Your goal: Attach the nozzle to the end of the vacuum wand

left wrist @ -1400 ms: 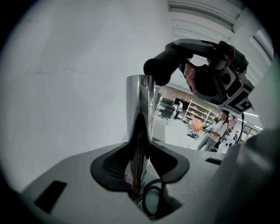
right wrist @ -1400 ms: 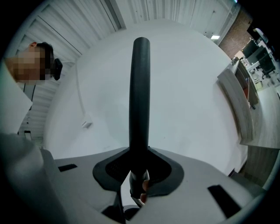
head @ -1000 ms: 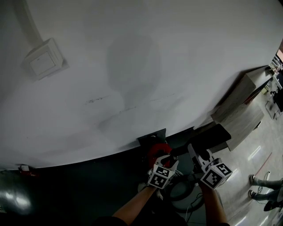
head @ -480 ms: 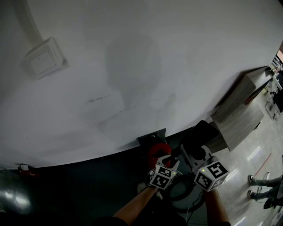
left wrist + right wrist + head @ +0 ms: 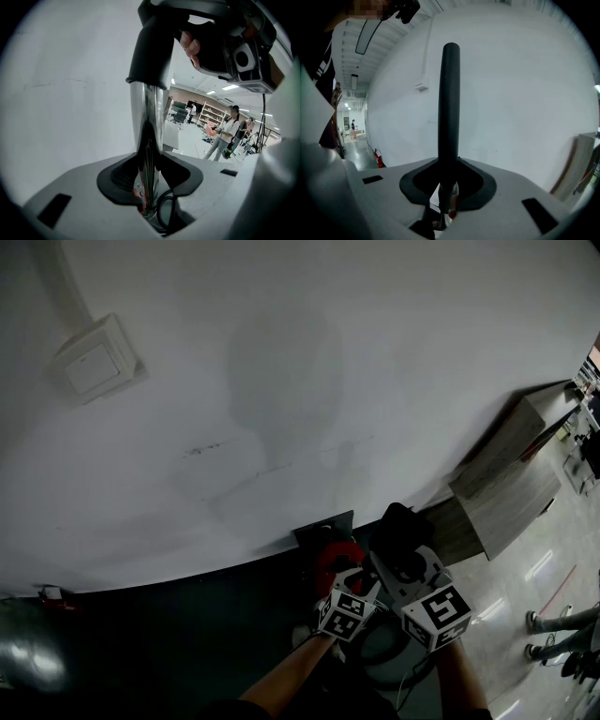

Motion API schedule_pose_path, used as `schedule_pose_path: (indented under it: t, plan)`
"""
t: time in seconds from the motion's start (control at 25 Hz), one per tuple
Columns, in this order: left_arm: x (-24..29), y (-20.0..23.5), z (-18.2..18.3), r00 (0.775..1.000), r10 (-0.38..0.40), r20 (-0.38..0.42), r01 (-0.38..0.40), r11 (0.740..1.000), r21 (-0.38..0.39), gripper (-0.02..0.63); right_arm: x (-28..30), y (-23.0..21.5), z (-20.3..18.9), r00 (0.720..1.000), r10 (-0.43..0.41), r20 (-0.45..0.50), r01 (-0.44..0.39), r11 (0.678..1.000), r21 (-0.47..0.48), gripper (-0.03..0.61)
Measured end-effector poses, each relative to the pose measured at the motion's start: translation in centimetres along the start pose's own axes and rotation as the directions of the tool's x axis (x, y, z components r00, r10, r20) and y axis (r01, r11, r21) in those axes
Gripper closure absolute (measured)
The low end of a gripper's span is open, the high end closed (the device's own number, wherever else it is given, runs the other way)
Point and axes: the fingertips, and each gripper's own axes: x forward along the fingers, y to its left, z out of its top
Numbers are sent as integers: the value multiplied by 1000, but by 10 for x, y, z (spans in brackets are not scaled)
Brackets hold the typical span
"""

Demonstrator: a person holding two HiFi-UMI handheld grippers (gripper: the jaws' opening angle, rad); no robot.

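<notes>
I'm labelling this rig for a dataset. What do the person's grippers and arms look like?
The left gripper and right gripper have light grey moulded bodies with black jaw pads and dark rectangular slots. Each carries a white cube printed with black square markers. A thin black cable loops inside the left one. Both forearms show no sleeves.

Your head camera looks steeply down the white wall [image 5: 281,381]. Each gripper camera rides close behind its own jaws, looking along them at that same wall.

No legible text or markings
</notes>
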Motion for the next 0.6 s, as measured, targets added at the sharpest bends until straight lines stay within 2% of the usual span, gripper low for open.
schedule_pose_path:
  t: [0.16, 0.24, 0.44, 0.6]
  plan:
    - [0, -2, 1, 1000, -2, 2, 2, 1000, 5, 463, 2, 12, 4, 999, 12, -49, -17, 993, -115, 486]
    - [0, -1, 1, 1000, -2, 1, 2, 1000, 3, 463, 4, 16, 0, 998, 32, -57, -39, 990, -136, 486]
    - [1, -1, 1, 1000, -4, 1, 4, 1000, 5, 463, 8, 5, 0, 998, 48, -30, -49, 998, -31, 486]
    - [-1, 0, -1, 1000, -3, -4, 3, 1000, 4, 463, 9, -18, -3, 998, 56, -7, -55, 986, 159, 486]
